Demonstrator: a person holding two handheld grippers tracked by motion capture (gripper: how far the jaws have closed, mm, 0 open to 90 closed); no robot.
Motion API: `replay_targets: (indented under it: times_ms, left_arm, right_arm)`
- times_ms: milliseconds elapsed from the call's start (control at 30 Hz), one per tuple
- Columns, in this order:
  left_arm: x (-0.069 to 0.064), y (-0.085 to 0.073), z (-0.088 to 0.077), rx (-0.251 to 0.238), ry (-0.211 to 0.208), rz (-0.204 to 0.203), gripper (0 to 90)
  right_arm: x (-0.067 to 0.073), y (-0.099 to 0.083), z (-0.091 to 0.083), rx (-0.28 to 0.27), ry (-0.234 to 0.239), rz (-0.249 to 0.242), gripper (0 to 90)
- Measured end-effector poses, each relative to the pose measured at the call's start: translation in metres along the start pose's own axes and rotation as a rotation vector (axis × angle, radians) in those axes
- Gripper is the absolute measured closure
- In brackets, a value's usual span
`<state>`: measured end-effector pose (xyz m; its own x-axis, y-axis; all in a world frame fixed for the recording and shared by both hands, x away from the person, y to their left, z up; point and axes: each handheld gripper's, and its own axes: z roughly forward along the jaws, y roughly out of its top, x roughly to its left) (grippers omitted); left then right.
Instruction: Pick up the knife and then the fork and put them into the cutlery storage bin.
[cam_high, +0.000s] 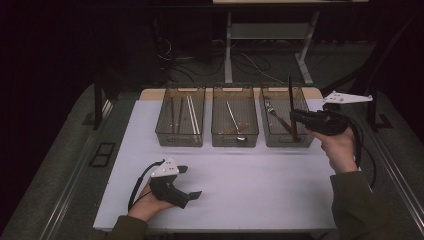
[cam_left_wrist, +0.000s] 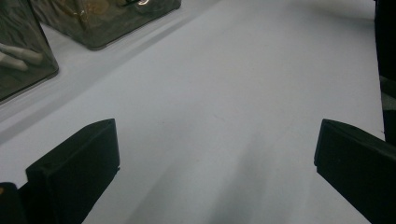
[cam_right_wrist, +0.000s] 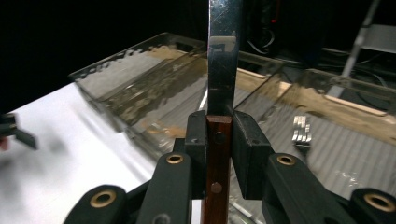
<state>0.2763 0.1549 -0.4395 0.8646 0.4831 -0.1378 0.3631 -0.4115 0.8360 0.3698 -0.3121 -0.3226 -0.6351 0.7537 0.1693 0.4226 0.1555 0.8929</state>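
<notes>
Your right tool (cam_high: 295, 116) is pinching a knife (cam_high: 291, 107) by its handle, the blade standing upright over the right-hand bin (cam_high: 286, 141) of three clear bins at the far side of the tabletop (cam_high: 250, 185). In the high view the knife's handle end reaches down into that bin, where a fork (cam_high: 272, 111) already lies. The middle bin (cam_high: 235, 136) holds what looks like a spoon, though the dim view leaves that uncertain, and the left bin (cam_high: 180, 135) holds pale chopsticks (cam_high: 192, 114). Your left tool (cam_high: 186, 182) rests low on the near tabletop, jaws spread with nothing between them.

From the left gripper view, the left tool (cam_left_wrist: 215, 154) faces bare white tabletop (cam_left_wrist: 224, 93), its two jaws wide apart, with corners of the bins (cam_left_wrist: 93, 23) at the upper left. Keep it parked there, so that it stays out of the right hand's way.

In the right gripper view, the right tool (cam_right_wrist: 219, 140) clamps the knife (cam_right_wrist: 223, 60) just where the reddish-brown, riveted wooden handle meets the polished steel blade, which mirrors the room. The fork's tines (cam_right_wrist: 301, 130) lie in the bin (cam_right_wrist: 336, 154) beyond. To finish well, I would tip the knife gently towards level inside the bin, lay it beside the fork rather than across it, and spread the jaws only once the handle bears on the bin floor; a release from upright would likely let it topple against the wall.
</notes>
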Motion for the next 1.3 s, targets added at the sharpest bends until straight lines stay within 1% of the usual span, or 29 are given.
replay_targets:
  times_ms: [133, 267, 367, 400, 500, 700, 800, 967, 1133, 1300]
  left_arm:
    - [0.000, 0.000, 0.000, 0.000, -0.001, 0.000, 0.0]
    - [-0.001, 0.000, 0.000, -0.001, -0.002, 0.002, 0.0]
    - [-0.001, 0.000, 0.000, -0.002, -0.003, 0.004, 0.0]
    - [-0.001, 0.000, 0.000, -0.003, -0.003, 0.002, 0.0]
    - [-0.001, 0.001, 0.000, -0.003, -0.004, 0.005, 0.0]
    - [-0.001, 0.001, 0.000, -0.005, -0.006, 0.005, 0.0]
    - [-0.001, 0.001, 0.000, -0.006, -0.006, 0.005, 0.0]
    - [-0.002, 0.001, 0.000, -0.006, -0.007, 0.007, 0.0]
    - [-0.002, 0.001, 0.000, -0.007, -0.005, 0.006, 0.0]
    - [-0.002, 0.001, 0.000, -0.005, -0.005, 0.006, 0.0]
  right_arm:
    - [-0.010, 0.001, 0.008, -0.015, -0.042, 0.021, 77.2]
    - [-0.021, 0.001, 0.013, -0.058, -0.073, 0.037, 77.2]
    - [-0.028, -0.001, 0.017, -0.083, -0.095, 0.063, 77.2]
    - [-0.030, -0.001, 0.019, -0.085, -0.096, 0.072, 77.2]
    - [-0.034, -0.003, 0.025, -0.083, -0.118, 0.072, 77.2]
    - [-0.040, -0.009, 0.037, -0.046, -0.163, 0.066, 77.2]
    - [-0.044, -0.014, 0.044, -0.025, -0.178, 0.073, 77.1]
    - [-0.051, -0.028, 0.053, 0.004, -0.195, 0.104, 77.1]
    - [-0.057, -0.039, 0.060, 0.051, -0.223, 0.124, 77.0]
    - [-0.056, -0.043, 0.067, 0.108, -0.239, 0.102, 76.9]
